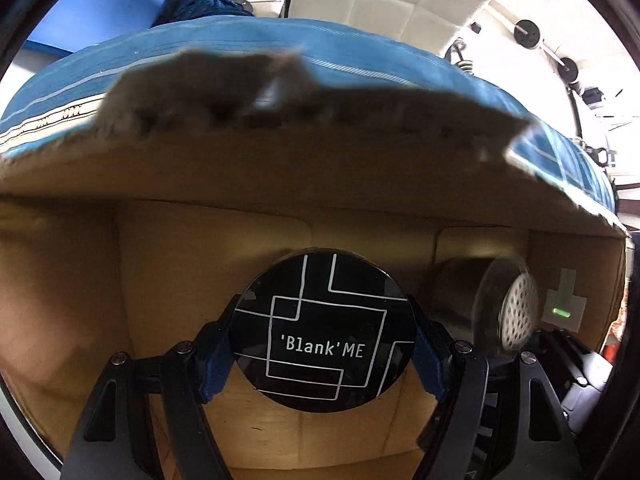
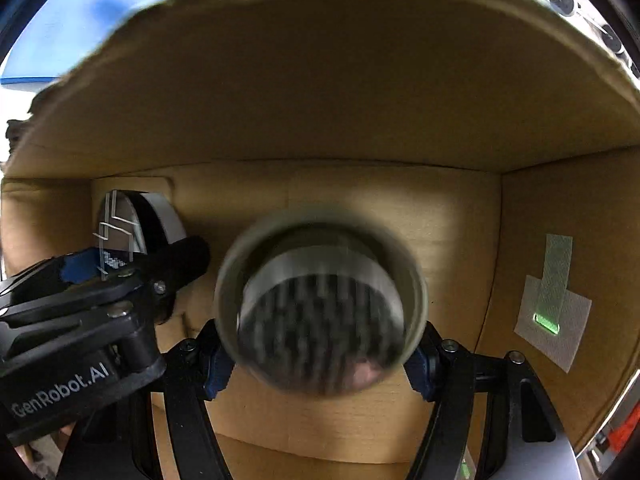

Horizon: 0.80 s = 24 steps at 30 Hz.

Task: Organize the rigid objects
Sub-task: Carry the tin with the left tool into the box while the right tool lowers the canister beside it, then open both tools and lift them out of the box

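Lining cardboard box [image 1: 460, 184], blue bedspread [image 1: 248, 40] behind

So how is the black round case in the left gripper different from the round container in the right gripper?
The black case shows a flat, closed, glossy lid with white lines and the words 'Blank'ME; the round container shows a dotted, perforated face inside a clear rim. The case looks sharp, while the container is blurred. From the side, the case looks flatter and the container deeper. Both are round, held between blue-padded fingers, inside the cardboard box.
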{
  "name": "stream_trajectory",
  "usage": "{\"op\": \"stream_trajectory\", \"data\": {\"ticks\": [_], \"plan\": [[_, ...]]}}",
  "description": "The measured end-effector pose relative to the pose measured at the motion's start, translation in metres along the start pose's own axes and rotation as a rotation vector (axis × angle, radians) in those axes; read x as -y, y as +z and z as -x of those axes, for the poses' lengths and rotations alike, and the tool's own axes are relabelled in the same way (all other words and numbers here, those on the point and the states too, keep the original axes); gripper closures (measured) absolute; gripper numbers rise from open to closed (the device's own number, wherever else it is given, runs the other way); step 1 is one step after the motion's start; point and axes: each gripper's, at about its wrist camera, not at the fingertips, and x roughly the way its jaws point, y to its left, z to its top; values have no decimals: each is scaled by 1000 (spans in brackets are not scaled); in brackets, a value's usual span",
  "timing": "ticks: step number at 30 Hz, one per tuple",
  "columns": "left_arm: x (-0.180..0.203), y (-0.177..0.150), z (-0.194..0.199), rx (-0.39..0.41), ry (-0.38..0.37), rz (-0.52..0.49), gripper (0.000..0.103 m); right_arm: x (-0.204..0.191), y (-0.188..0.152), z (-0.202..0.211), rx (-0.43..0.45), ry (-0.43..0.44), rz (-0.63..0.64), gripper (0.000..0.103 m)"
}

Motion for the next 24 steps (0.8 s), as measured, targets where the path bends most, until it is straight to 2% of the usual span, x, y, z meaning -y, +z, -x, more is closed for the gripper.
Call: {"op": "stream_trajectory", "data": {"ticks": [4, 8, 11, 13, 14, 15, 16, 24], "plan": [[1, -2, 2, -11, 37, 6, 30, -5, 2, 2, -9, -34, 16, 31], [4, -6, 10, -22, 57, 1, 30, -9, -4, 8, -11, -43, 38, 16], [8, -11, 20, -15, 70, -3, 29, -7, -9, 13, -8, -46, 35, 12], [13, -13, 28, -10, 87, -8, 19, -6, -15, 19, -2, -46, 39, 7], [16, -15, 34, -2, 100, -15, 7, -5, -19, 22, 0, -44, 41, 4], [18, -18, 41, 13, 105, -21, 3, -5, -22, 25, 3, -39, 43, 2], [20, -21, 46, 25, 106, -23, 3, -4, -26, 29, 8, -31, 44, 0], [19, -60, 93, 119, 97, -9, 0, 2, -67, 64, 41, -28, 58, 0]]}}
